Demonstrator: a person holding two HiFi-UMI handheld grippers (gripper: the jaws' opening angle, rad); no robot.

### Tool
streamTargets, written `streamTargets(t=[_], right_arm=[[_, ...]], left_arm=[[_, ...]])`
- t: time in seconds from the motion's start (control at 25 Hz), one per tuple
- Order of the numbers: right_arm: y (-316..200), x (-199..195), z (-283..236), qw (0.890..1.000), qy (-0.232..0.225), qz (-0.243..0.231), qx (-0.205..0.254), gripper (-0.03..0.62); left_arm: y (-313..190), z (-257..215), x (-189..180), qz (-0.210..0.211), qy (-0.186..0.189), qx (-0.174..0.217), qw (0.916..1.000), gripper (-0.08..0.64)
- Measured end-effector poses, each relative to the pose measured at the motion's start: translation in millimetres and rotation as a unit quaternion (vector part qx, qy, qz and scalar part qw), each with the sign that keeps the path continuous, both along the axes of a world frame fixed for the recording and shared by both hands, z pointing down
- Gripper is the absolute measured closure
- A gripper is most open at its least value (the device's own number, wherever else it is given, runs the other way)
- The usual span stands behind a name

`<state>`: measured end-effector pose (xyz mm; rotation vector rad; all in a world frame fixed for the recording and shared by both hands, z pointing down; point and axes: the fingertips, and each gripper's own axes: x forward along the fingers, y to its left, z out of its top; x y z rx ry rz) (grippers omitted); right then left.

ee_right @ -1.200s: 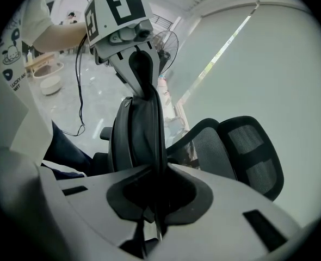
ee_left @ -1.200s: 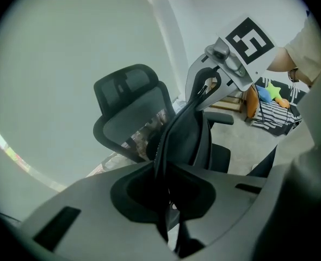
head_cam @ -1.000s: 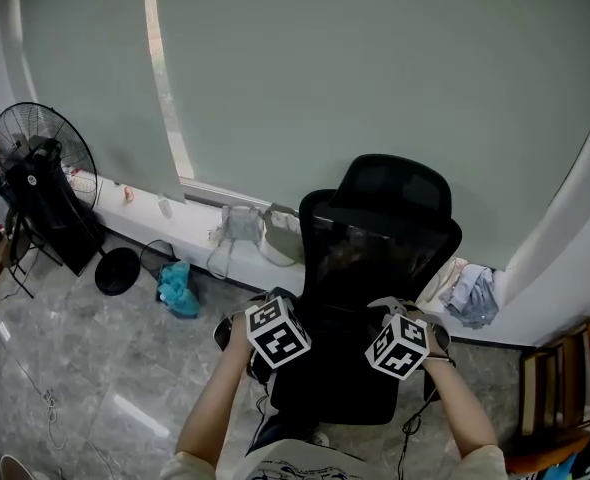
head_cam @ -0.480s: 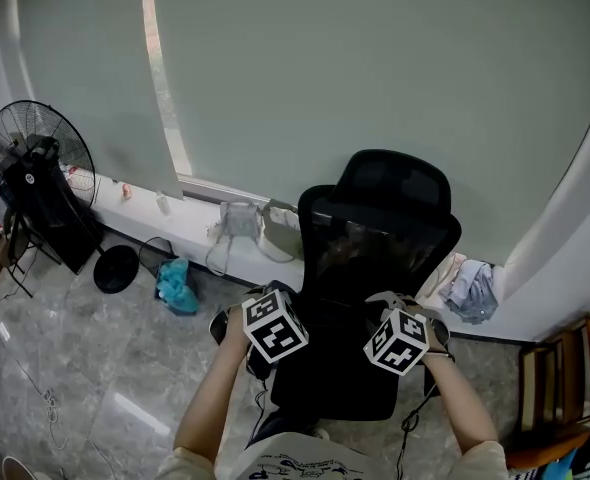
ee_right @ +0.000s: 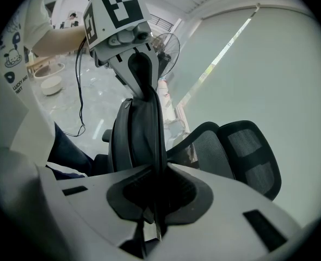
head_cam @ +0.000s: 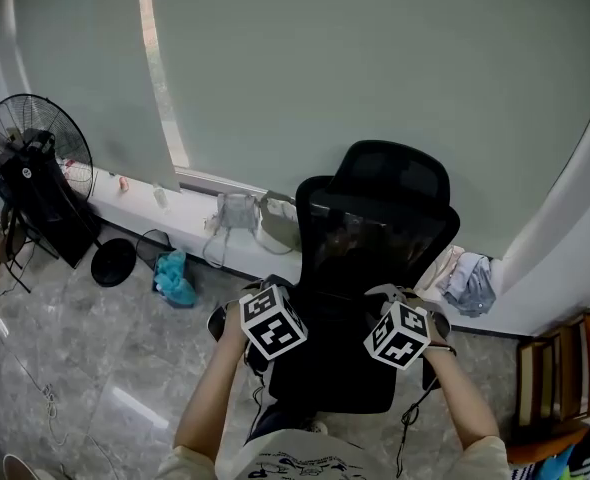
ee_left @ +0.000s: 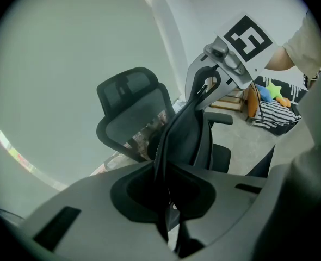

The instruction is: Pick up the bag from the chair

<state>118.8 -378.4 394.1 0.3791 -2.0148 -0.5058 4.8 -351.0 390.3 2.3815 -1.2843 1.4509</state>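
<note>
A black bag point(head_cam: 330, 353) hangs between my two grippers in front of the black mesh office chair point(head_cam: 390, 193). In the head view it blends with the dark seat below it. My left gripper point(head_cam: 275, 330) is shut on one edge of the bag point(ee_left: 185, 129), which runs straight out of its jaws point(ee_left: 168, 200). My right gripper point(head_cam: 400, 340) is shut on the opposite edge, and the bag point(ee_right: 141, 135) rises from its jaws point(ee_right: 152, 200). Each gripper view shows the other gripper's marker cube at the bag's far end.
A black standing fan point(head_cam: 30, 158) is at the left. A low window ledge point(head_cam: 190, 223) carries pale bags. A blue cloth point(head_cam: 175, 278) lies on the marble floor. Crumpled clothes point(head_cam: 470, 283) lie right of the chair, with a wooden rack point(head_cam: 560, 388) at far right.
Almost nothing differs. Both grippers keep their hold on the bag, and the whole head view has drifted slightly upward.
</note>
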Motion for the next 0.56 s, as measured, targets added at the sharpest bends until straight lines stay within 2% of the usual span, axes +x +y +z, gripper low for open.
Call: streamTargets(t=[0.56], right_arm=[[4.4,4.6,2.2,1.0,0.002,-0.002,0.0,0.535]], left_arm=[[4.6,3.6,3.4,-0.001,-0.001,-0.003,1.0,0.52]])
